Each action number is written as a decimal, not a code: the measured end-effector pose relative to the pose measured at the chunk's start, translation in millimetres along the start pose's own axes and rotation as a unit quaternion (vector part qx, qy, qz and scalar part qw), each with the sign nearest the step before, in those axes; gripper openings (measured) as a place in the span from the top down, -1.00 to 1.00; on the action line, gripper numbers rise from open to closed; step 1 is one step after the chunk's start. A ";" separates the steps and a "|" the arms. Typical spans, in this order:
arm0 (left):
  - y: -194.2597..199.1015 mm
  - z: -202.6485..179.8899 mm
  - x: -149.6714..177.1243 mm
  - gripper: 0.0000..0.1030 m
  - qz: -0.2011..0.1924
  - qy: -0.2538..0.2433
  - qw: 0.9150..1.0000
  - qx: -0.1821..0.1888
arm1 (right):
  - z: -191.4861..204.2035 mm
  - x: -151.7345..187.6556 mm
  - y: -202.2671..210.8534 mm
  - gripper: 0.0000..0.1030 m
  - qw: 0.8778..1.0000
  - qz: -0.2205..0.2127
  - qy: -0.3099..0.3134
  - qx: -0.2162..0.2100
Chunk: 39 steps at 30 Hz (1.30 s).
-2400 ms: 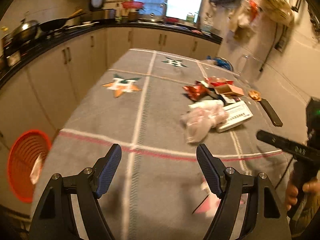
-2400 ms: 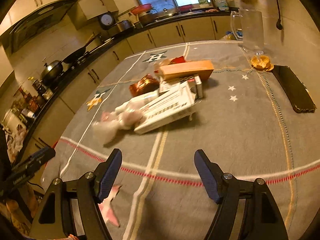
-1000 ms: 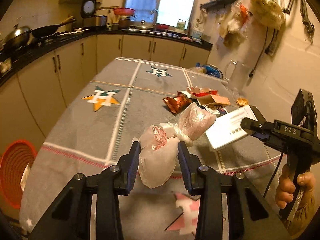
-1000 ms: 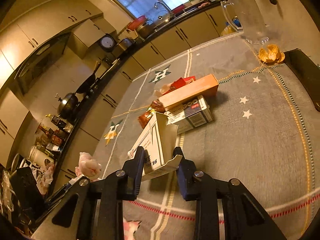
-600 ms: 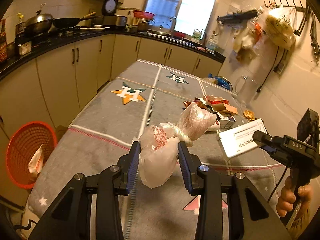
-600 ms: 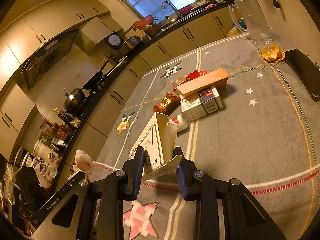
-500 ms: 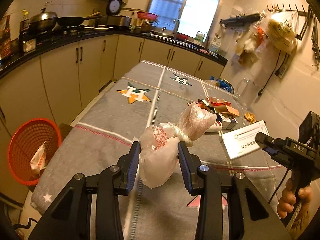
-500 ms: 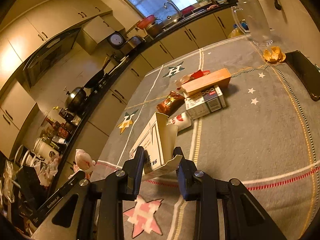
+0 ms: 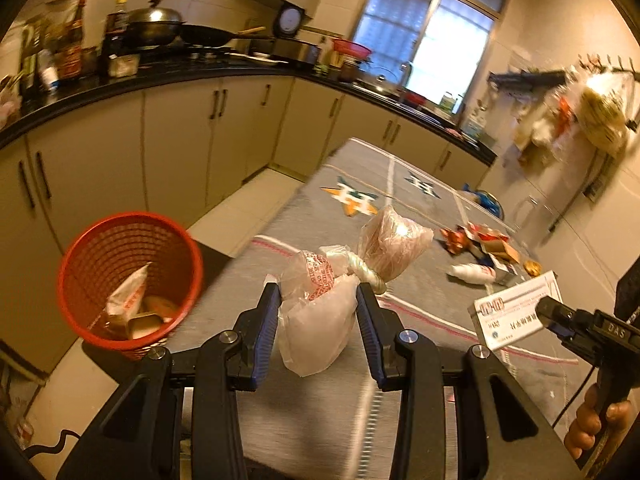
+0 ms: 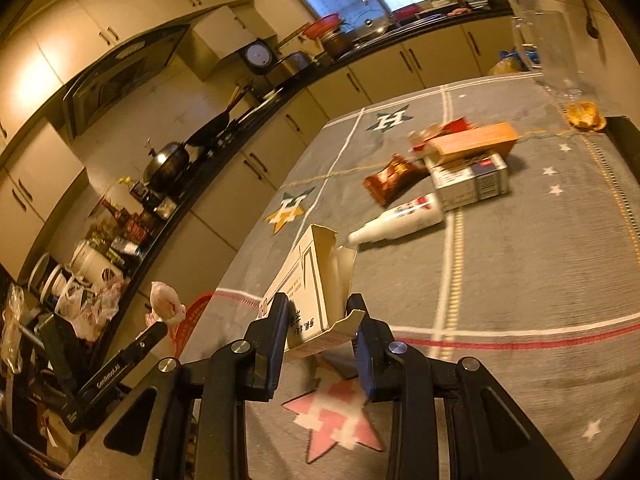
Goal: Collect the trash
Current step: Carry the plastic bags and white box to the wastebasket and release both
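My left gripper (image 9: 316, 312) is shut on a knotted clear plastic bag (image 9: 320, 316), held above the near edge of the grey table (image 9: 320, 408). A red mesh bin (image 9: 128, 276) with some trash in it stands on the floor, left of the table. My right gripper (image 10: 320, 320) is shut on an opened white carton (image 10: 308, 292), also seen in the left wrist view (image 9: 516, 316). Trash left on the table: a white bottle (image 10: 396, 220), a brown snack wrapper (image 10: 392, 178), a printed box (image 10: 468, 182), an orange box (image 10: 472, 142).
Cream cabinets with a black counter (image 9: 120, 80) run along the left and back, with pans and bottles on it. An orange peel (image 10: 584, 116), a black flat object (image 10: 624, 132) and a clear jug (image 10: 548, 52) are at the table's right side.
Both grippers have swung left with their loads. The left wrist view now faces the red bin more directly, and it looks nearer and larger.
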<state>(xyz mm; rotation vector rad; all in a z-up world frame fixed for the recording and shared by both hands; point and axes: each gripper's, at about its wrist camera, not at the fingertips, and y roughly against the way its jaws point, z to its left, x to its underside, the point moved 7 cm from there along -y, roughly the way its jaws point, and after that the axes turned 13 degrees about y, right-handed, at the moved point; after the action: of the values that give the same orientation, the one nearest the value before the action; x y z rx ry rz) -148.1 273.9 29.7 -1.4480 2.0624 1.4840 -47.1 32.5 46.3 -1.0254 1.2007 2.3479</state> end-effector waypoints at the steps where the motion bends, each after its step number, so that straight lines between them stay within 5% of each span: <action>1: -0.2 9.0 -2.1 0.27 -0.001 0.008 1.000 -0.004 | 5.6 0.3 -4.6 0.37 1.000 0.004 0.005 -0.002; 18: -15.2 160.3 -33.3 0.27 -0.017 0.128 0.987 -0.094 | 125.0 -10.3 -123.6 0.36 0.990 0.081 0.090 -0.069; 32: -34.4 211.4 -46.3 0.27 -0.008 0.162 0.980 -0.119 | 215.3 -5.5 -232.5 0.35 0.974 0.139 0.144 -0.109; 36: -36.5 217.3 -50.7 0.16 -0.015 0.163 0.978 -0.126 | 232.2 -2.0 -253.7 0.22 0.971 0.144 0.159 -0.108; 39: -34.9 217.7 -51.3 -0.08 -0.023 0.158 0.978 -0.131 | 236.5 3.3 -263.5 -0.13 0.970 0.149 0.163 -0.106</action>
<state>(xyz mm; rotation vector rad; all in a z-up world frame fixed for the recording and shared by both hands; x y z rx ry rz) -170.0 480.7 -59.8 -1.9293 2.0403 1.6489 -11.1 379.4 -15.0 -1.4375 1.3167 2.6582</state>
